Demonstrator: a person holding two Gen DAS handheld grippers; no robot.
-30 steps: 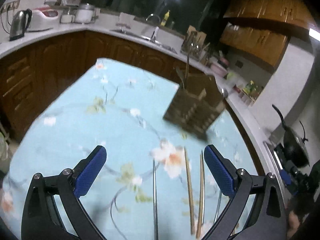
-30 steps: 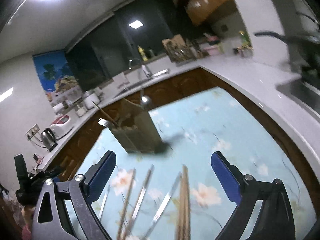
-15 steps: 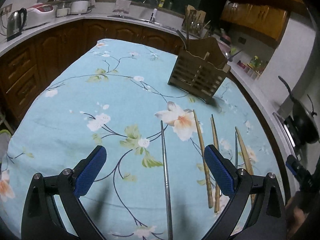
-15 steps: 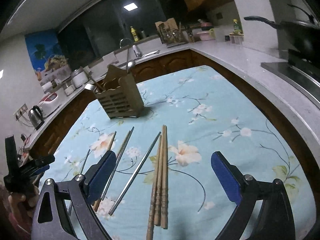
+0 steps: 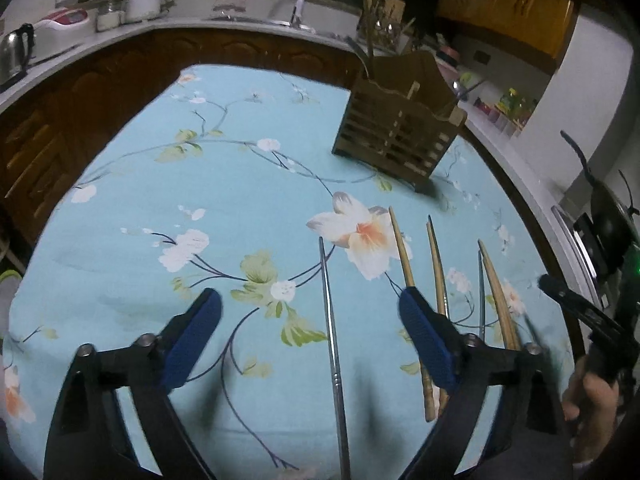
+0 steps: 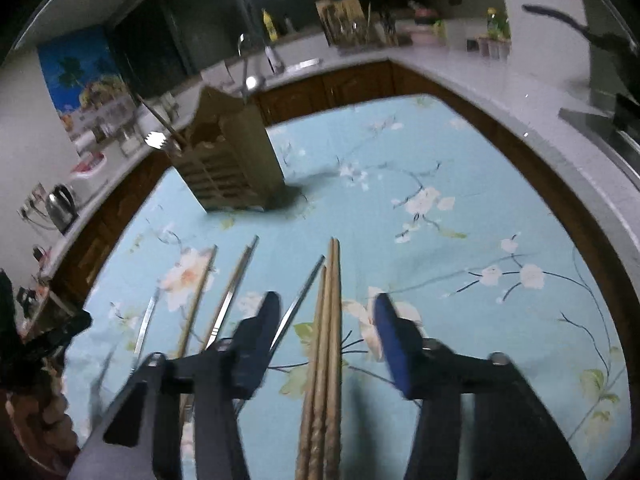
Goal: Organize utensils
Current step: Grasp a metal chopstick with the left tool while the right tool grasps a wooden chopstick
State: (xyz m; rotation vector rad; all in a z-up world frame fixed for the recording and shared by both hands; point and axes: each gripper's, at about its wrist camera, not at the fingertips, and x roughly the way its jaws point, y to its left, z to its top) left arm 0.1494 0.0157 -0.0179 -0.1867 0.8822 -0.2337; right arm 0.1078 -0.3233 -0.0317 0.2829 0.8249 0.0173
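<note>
A wooden slatted utensil holder (image 5: 400,136) stands at the far side of the floral table and holds a few utensils; it also shows in the right wrist view (image 6: 234,160). Several chopsticks lie loose on the cloth. My left gripper (image 5: 310,314) is open low over a single metal chopstick (image 5: 332,344); wooden chopsticks (image 5: 404,256) lie by its right finger. My right gripper (image 6: 326,330) is open, its jaws partly closed around a bundle of wooden chopsticks (image 6: 326,360). A metal chopstick (image 6: 298,304) and more sticks (image 6: 232,288) lie to its left.
The table wears a light blue floral cloth (image 5: 200,200). A white counter (image 6: 500,76) wraps around behind it with a sink, a kettle (image 5: 16,50) and jars. A black pan (image 5: 612,216) sits on the stove at the right.
Both grippers have dropped lower toward the table. The right gripper's jaws have narrowed around the wooden chopstick bundle. The left gripper has shifted so the metal chopstick lies between its fingers.
</note>
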